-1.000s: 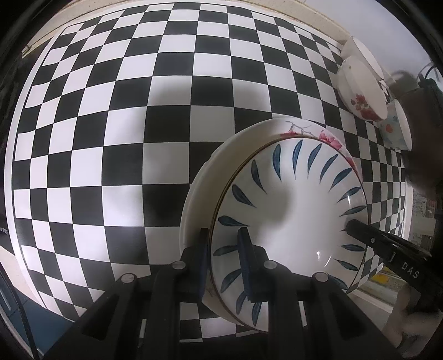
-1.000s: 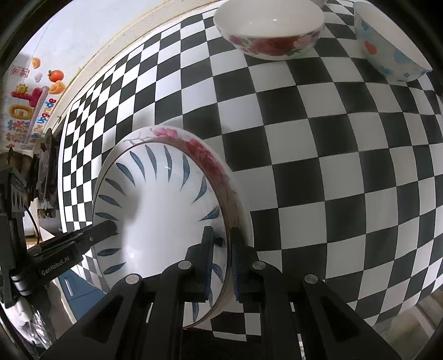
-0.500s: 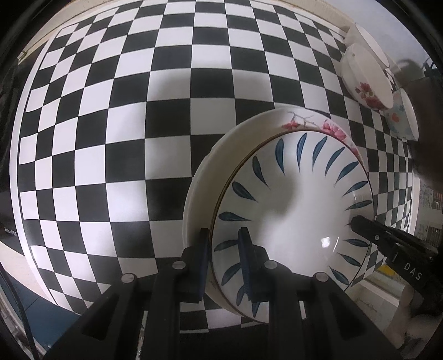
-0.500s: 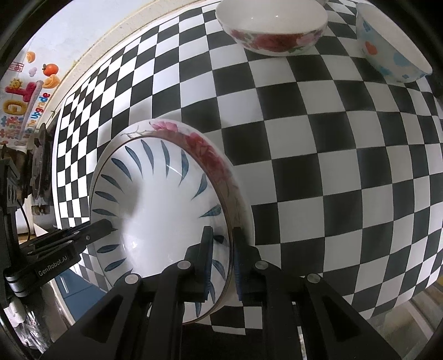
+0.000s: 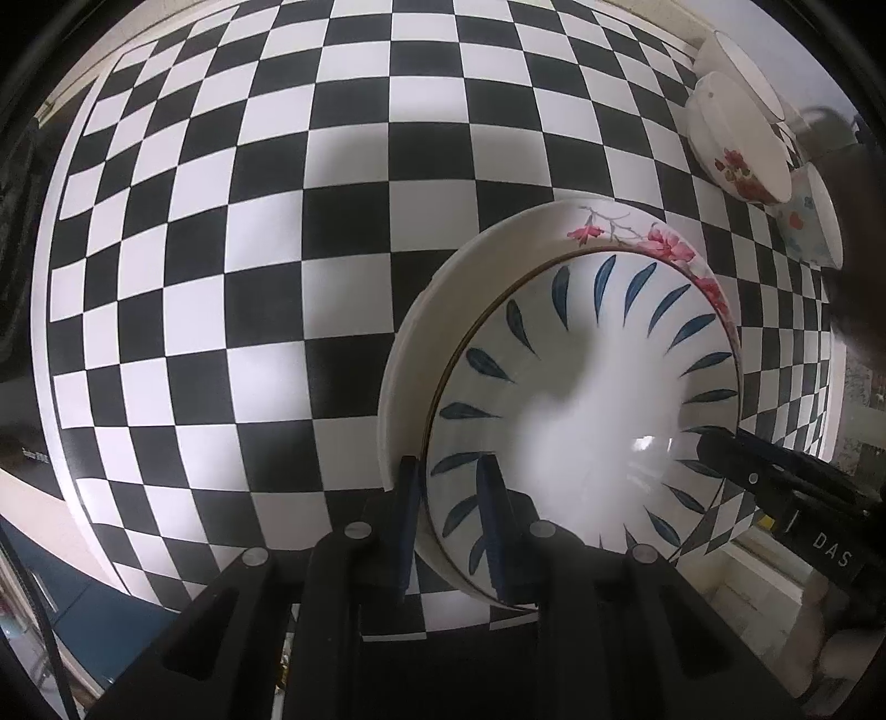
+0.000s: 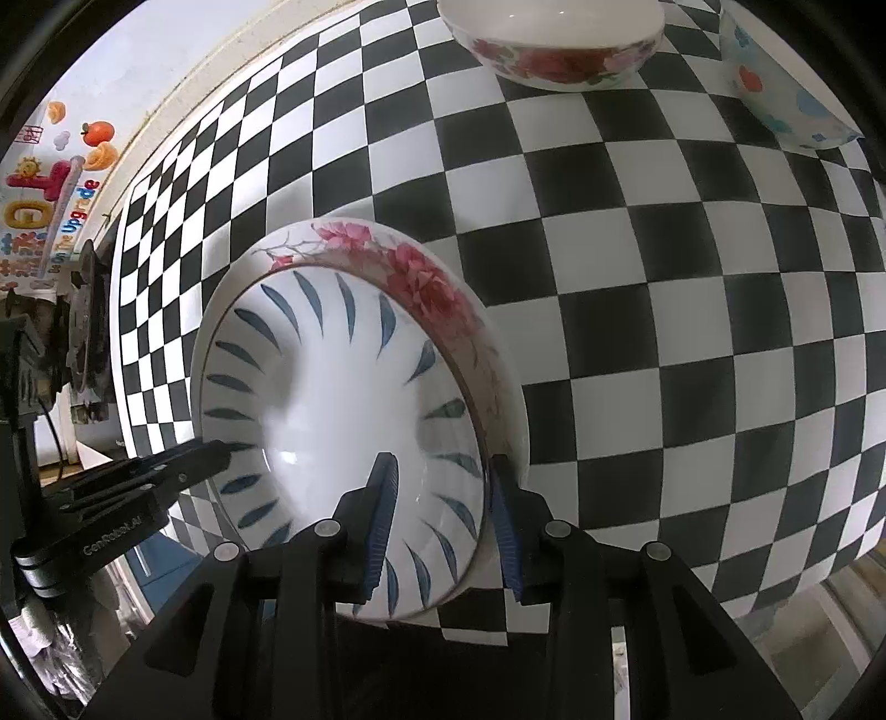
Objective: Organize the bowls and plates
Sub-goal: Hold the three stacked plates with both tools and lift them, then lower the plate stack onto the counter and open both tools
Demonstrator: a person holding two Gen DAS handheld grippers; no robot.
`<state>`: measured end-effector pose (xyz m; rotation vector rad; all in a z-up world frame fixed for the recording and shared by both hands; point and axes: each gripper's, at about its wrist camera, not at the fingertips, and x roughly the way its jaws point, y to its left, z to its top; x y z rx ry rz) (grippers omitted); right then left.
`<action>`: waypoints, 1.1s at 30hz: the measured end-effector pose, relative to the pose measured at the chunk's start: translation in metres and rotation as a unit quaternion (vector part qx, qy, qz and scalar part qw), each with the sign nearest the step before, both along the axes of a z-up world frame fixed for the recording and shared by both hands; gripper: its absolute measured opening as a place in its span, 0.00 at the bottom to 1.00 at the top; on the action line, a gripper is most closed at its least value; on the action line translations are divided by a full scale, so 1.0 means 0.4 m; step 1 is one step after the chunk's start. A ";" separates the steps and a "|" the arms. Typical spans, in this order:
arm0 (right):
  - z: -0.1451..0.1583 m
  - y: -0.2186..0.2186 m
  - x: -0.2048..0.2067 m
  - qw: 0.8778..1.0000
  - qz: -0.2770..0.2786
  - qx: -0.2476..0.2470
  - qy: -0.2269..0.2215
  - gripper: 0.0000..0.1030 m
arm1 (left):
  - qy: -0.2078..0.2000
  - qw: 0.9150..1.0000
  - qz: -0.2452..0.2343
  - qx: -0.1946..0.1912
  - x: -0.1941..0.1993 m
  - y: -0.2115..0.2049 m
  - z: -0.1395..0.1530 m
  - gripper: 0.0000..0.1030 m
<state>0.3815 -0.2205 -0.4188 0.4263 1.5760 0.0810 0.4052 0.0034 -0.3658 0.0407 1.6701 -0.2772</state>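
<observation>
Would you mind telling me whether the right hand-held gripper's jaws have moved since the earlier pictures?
Yes. The right hand-held gripper has opened: its fingers, earlier clamped on the rim of the blue-leaf plate, now stand apart on either side of it.

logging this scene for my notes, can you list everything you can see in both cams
blue-leaf plate: 1, white with dark blue leaf marks, on top of the floral plate
floral plate: 1, white with pink blossoms, under the blue-leaf plate
rose bowl: 1, white with red roses, far side of the cloth
spotted bowl: 1, pale with red and blue spots, beside the rose bowl
plain white bowl: 1, behind the rose bowl, mostly hidden
checkered tablecloth: 1, black and white, covering the table
wall stickers: several, orange and red, far left
left gripper: black, jaws across the plates' rim
right gripper: black, jaws wider apart, astride the opposite rim
</observation>
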 end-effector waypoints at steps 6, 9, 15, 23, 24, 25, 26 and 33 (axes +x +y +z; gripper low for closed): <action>0.026 0.027 -0.003 0.999 0.024 -0.040 -0.008 0.35 | -0.017 1.000 -0.005 0.012 -0.016 -0.013 0.018 0.18; 0.055 0.038 -0.008 0.998 0.031 -0.053 -0.021 0.35 | -0.030 0.999 -0.010 0.015 -0.039 -0.015 0.037 0.18; 0.126 0.066 -0.032 0.994 0.051 -0.081 -0.046 0.35 | -0.069 0.997 -0.018 0.016 -0.091 -0.040 0.097 0.18; 0.246 0.087 -0.103 0.991 0.055 -0.079 -0.088 0.50 | -0.132 0.991 -0.030 0.008 -0.161 -0.052 0.219 0.18; 0.263 0.088 -0.113 0.991 0.055 -0.082 -0.095 0.51 | -0.134 0.990 -0.030 0.004 -0.169 -0.049 0.233 0.18; 0.285 0.089 -0.125 0.990 0.052 -0.084 -0.102 0.51 | -0.138 0.990 -0.031 -0.001 -0.174 -0.048 0.250 0.18; 0.300 0.095 -0.136 0.989 0.050 -0.085 -0.107 0.52 | -0.141 0.989 -0.033 -0.004 -0.168 -0.039 0.260 0.18; 0.447 0.107 -0.224 0.983 0.035 -0.091 -0.153 0.54 | -0.160 0.986 -0.035 -0.026 -0.229 -0.012 0.368 0.18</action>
